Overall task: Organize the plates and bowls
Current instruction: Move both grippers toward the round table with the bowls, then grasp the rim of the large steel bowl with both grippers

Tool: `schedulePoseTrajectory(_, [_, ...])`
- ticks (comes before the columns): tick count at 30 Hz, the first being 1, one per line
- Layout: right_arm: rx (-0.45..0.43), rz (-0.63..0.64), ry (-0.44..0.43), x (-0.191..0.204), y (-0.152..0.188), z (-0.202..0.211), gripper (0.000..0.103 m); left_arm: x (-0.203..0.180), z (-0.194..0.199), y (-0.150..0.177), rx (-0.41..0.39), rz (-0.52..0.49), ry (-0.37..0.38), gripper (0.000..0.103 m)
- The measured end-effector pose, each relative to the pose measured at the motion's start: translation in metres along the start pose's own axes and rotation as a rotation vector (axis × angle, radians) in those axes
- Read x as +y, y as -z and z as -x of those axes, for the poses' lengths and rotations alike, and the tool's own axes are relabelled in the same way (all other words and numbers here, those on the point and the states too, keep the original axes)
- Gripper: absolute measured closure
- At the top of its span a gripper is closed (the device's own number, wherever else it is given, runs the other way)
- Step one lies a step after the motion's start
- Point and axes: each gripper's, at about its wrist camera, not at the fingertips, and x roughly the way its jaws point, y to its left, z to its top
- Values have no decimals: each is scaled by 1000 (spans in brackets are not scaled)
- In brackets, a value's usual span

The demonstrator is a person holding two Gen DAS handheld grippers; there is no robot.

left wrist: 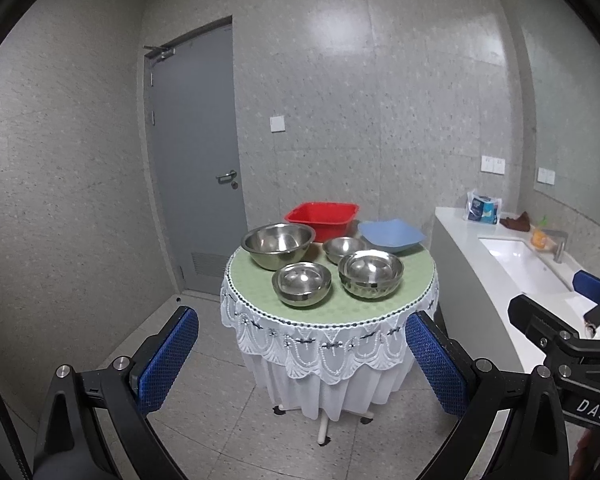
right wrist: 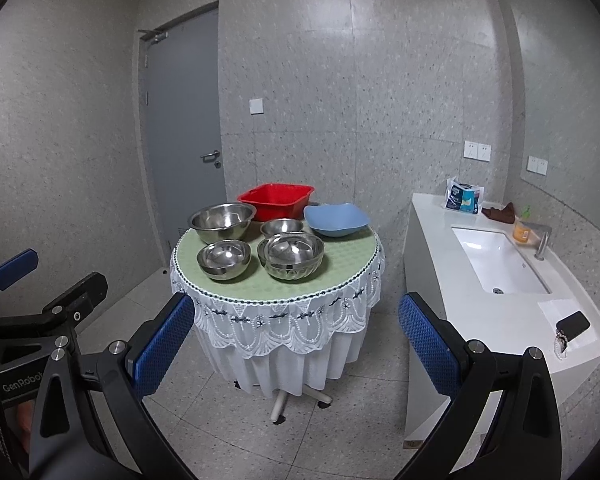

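Left wrist view: the left gripper (left wrist: 302, 364) hangs low in the frame, well short of the desk (left wrist: 256, 288); fingers (left wrist: 168, 360) spread wide, holding nothing. Steel bowls (left wrist: 302, 283) cluster at frame centre, apparently awaiting sorting.

Right wrist view: the right gripper (right wrist: 296, 348) likewise stands off, fingers (right wrist: 428, 344) spread, empty. The red basin (right wrist: 276, 200) and blue plate (right wrist: 336, 220) sit behind the bowls.

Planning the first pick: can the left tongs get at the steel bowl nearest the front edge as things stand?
Probably yes. The left tongs are open and held back from the table; nothing stands between them and the front steel bowl, which sits apart from its neighbours.
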Motion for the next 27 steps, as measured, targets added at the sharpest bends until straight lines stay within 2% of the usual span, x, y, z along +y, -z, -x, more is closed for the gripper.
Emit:
schedulePoseTrajectory(7, [9, 0, -22, -11, -16, -44, 0, -2, -66, -20, 86, 25, 20, 1])
schedulePoseTrajectory(14, [40, 0, -61, -21, -38, -99, 0, -2, -132, -47, 139, 58, 14, 1])
schedulePoseTrajectory(19, [67, -14, -124, -25, -50, -133, 0, -4, -163, -67, 131, 59, -13, 1])
schedulePoseTrajectory(27, [104, -8, -150, -17, -66, -181, 0, 2, -210, -91, 140, 56, -47, 1])
